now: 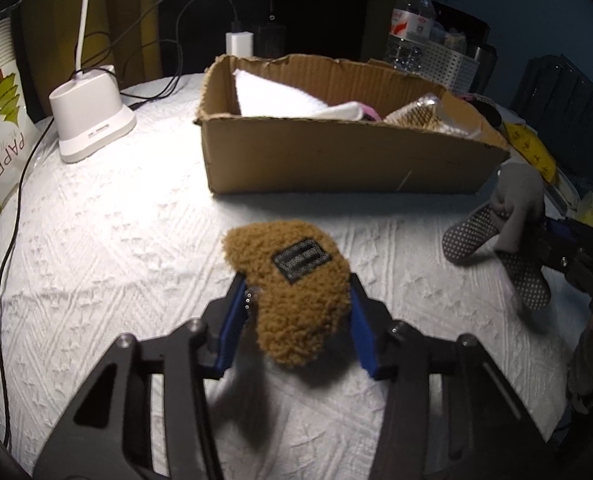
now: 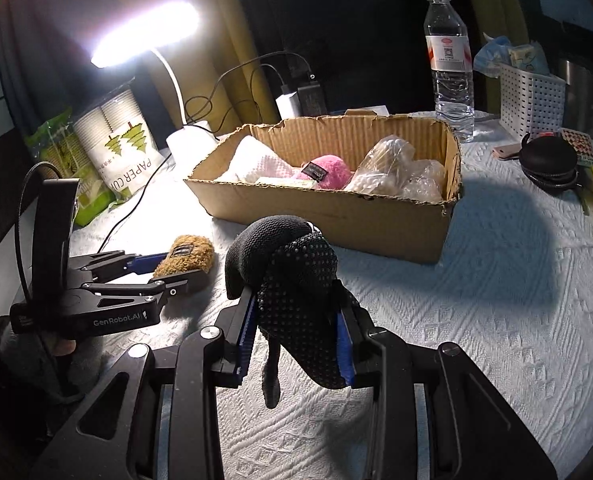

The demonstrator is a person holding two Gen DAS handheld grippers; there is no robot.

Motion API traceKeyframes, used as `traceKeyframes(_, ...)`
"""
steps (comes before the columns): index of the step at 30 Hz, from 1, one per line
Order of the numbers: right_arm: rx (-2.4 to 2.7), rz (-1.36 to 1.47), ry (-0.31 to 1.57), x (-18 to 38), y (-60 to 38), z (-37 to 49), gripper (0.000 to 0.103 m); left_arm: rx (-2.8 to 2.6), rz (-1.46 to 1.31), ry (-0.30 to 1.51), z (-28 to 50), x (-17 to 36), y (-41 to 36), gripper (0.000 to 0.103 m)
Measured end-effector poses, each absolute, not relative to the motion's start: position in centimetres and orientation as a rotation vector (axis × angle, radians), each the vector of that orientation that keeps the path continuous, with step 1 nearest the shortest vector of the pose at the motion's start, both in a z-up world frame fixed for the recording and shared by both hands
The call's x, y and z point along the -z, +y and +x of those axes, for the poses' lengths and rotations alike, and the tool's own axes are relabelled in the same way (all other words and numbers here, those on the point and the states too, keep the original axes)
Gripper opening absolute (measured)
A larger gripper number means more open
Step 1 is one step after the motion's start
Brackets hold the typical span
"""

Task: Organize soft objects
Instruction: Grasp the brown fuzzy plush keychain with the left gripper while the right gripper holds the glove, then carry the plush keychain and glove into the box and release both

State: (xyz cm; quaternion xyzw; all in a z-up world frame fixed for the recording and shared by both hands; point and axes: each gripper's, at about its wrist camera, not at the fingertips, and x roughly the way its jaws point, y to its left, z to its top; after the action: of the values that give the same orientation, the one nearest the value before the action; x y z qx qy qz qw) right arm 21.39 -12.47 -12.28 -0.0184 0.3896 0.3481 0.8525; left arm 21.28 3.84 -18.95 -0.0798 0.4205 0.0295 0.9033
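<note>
Left wrist: brown fleece pouch [image 1: 298, 296] between tool [image 1: 298, 312] fingers.

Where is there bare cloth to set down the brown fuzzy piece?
Free: the cloth between the cardboard box and the left tool, and left toward the lamp base. Crowded: right of the box, where the right tool holds the grip socks, and behind it near the water bottle.

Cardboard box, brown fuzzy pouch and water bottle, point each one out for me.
cardboard box [image 1: 336, 160], left wrist view, on its front wall.
brown fuzzy pouch [image 1: 296, 312], left wrist view, on its fuzzy body below the black patch.
water bottle [image 2: 450, 52], right wrist view, on its label.
</note>
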Motion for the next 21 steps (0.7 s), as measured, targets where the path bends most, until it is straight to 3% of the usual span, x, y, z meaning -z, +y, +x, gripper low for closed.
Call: traceKeyframes(21,-0.728,-0.048,0.736,9.5,-13.0,20.9,0.037,0.017,-0.14,0.651,19.2,11.7,1.4,0.048)
